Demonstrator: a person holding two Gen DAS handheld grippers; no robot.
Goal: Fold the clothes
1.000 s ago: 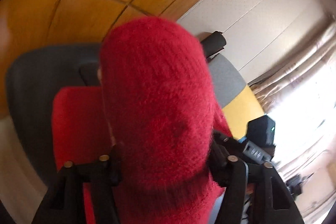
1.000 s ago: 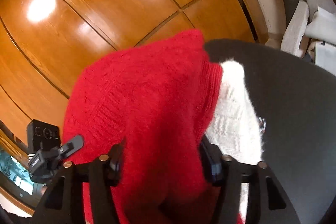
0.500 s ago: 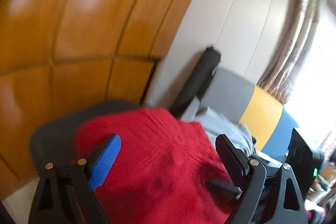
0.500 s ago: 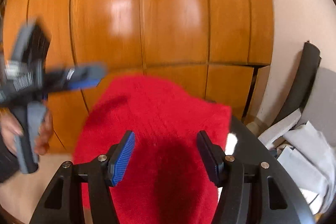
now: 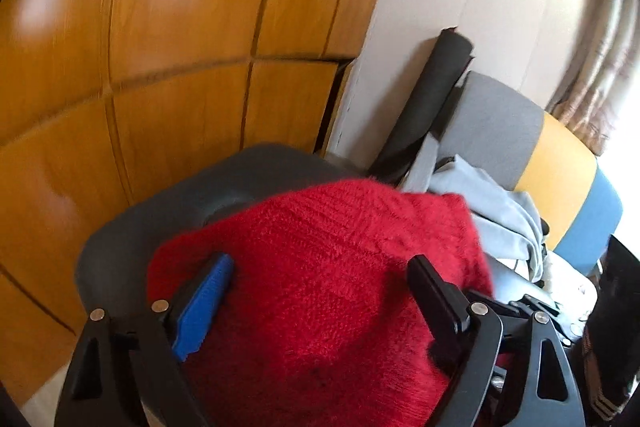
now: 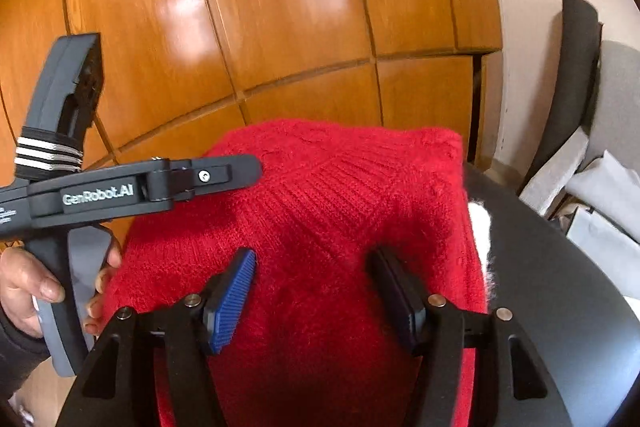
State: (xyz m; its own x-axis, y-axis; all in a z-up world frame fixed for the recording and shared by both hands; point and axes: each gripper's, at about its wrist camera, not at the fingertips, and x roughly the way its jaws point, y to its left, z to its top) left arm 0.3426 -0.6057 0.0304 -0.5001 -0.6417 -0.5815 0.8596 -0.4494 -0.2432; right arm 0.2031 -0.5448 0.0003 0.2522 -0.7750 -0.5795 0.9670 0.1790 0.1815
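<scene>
The red sweater [image 6: 340, 227] lies folded on the dark grey chair seat [image 6: 560, 287], a blocky bundle whose long axis, seen from the right wrist, runs from 6 o'clock up to 12, with the squared folded edge at the far end facing the wooden panel wall [image 6: 280, 7]. It is fuzzy, ribbed knit — the ribs meet in diagonal lines across the top face. A sliver of white fluffy garment [image 6: 480, 223] peeks out at its 3 o'clock edge, underneath it.

Right gripper [image 6: 312, 283] — fingers spread apart, blue ridged pad [image 6: 232, 303] on one side and a dark pad on the other, nothing clamped, poised over the near part of the sweater. Left gripper [image 5: 316, 291] likewise stands wide, blue pad at 8 o'clock, sweater filling the gap beyond but not pinched. In the right wrist view the left tool shows at 9 o'clock, a hand [image 6: 36, 287] wrapped round its grey handle, its black finger reaching over the sweater's far left corner.

A second ago both grippers were clamped on the sweater and held it bunched up close to the lenses; half a second ago they had let go, and now the bundle sits flatter and squarer on the seat.

At 2 o'clock in the left wrist view: a pale grey garment [image 5: 492, 203] piled on a grey, yellow and blue sofa [image 5: 560, 163], and a black padded roll [image 5: 432, 99] leaning on the white wall.
</scene>
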